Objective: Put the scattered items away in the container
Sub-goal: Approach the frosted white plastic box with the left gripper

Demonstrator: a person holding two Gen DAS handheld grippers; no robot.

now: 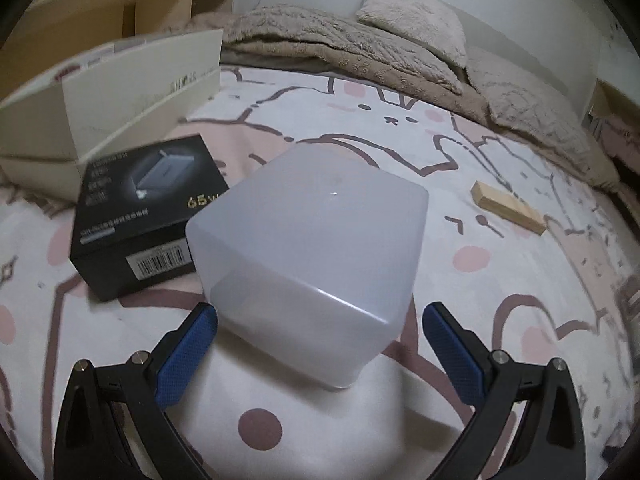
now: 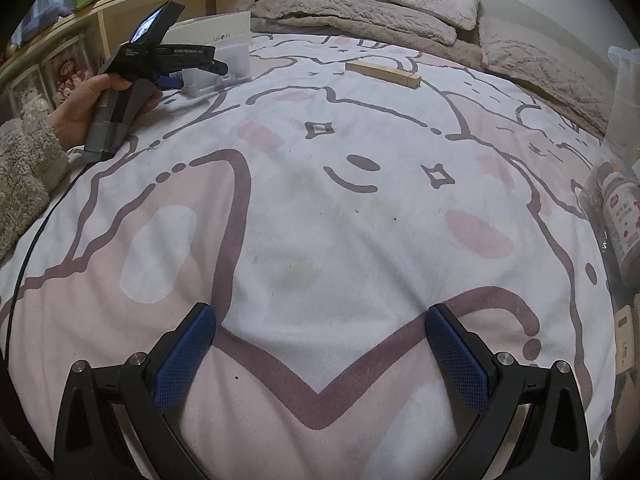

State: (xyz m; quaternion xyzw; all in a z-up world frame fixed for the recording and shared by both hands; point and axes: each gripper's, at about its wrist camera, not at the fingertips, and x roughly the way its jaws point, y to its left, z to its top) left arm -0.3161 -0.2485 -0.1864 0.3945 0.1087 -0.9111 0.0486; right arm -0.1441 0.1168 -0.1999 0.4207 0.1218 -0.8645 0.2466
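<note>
A bed (image 2: 320, 220) fills the room, covered by a soft sheet printed with cartoon animal faces in white, pink and mauve outlines. Along its far side lie a rumpled beige fleece blanket (image 1: 352, 52) and a shaggy cream pillow (image 1: 416, 20). A pale wooden shelf unit (image 2: 168, 4) runs behind the bed on the left.

A large cream cardboard box (image 1: 112, 100), long and angular, rests at the bed's far left; its printed lettering is too blurred to read. Just in front of it sits a frosted, translucent plastic box (image 1: 308, 264), cube-like with rounded edges and a smooth glossy top. Touching its left side is a black cardboard carton (image 1: 148, 216) picturing a grey charger, marked "65W" in gold, with a white barcode label on its near face. Well apart to the right lies a small rectangular block of light wood (image 1: 508, 208), flat on the sheet.

The left tool (image 1: 320, 344), black arms with blue textured pads (image 1: 188, 356), is spread wide on either side of the frosted box's near corner, gripping nothing. In the right wrist view a hand (image 2: 88, 108) in a fuzzy sleeve holds this tool, whose body reads "GenRobot.AI".

The right tool (image 2: 320, 348) is also spread wide and empty, hovering over bare sheet, far from the wooden block (image 2: 384, 72). At the right edge, a clear plastic container (image 2: 624, 184) holds a jar with a red label.
</note>
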